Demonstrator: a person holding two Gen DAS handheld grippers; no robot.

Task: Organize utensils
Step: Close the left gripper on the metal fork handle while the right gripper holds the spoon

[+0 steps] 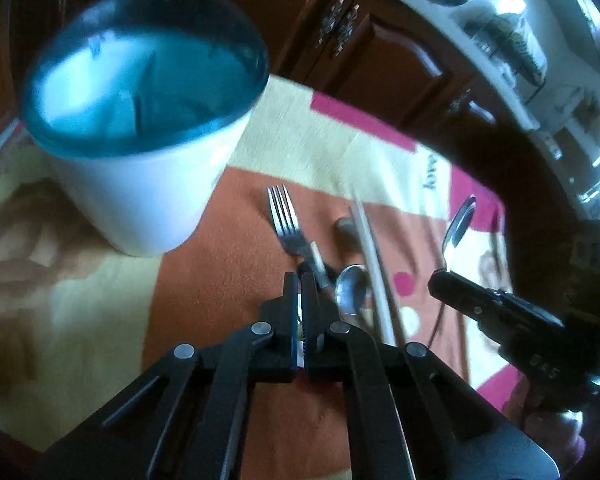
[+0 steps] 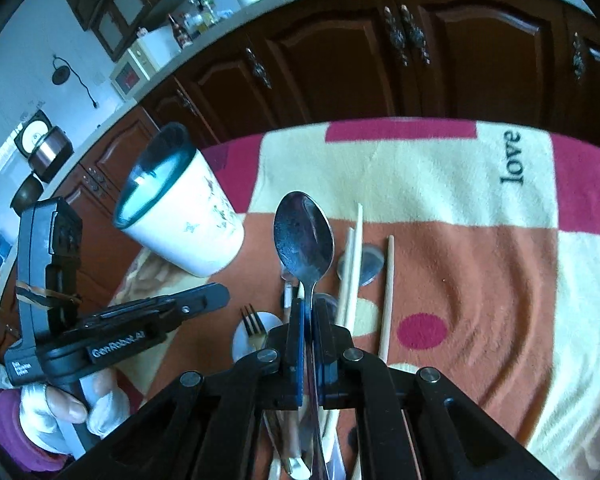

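Observation:
A white cup with a teal rim (image 1: 140,128) stands on the patterned cloth; it also shows in the right wrist view (image 2: 180,208). My left gripper (image 1: 300,280) is shut with nothing seen between its tips, just above the handle of a fork (image 1: 286,220) lying on the cloth. My right gripper (image 2: 308,308) is shut on a metal spoon (image 2: 304,236), bowl upward, lifted above the cloth; the left wrist view shows it (image 1: 458,220) at right. Another spoon (image 1: 352,284) and pale chopsticks (image 1: 374,268) lie beside the fork; chopsticks (image 2: 388,292) also show under the right gripper.
The cloth (image 2: 480,280) covers the table, with orange, cream and pink patches. Dark wooden cabinets (image 2: 340,60) and a cluttered counter stand behind. A small round grey object (image 2: 368,264) lies under the chopsticks.

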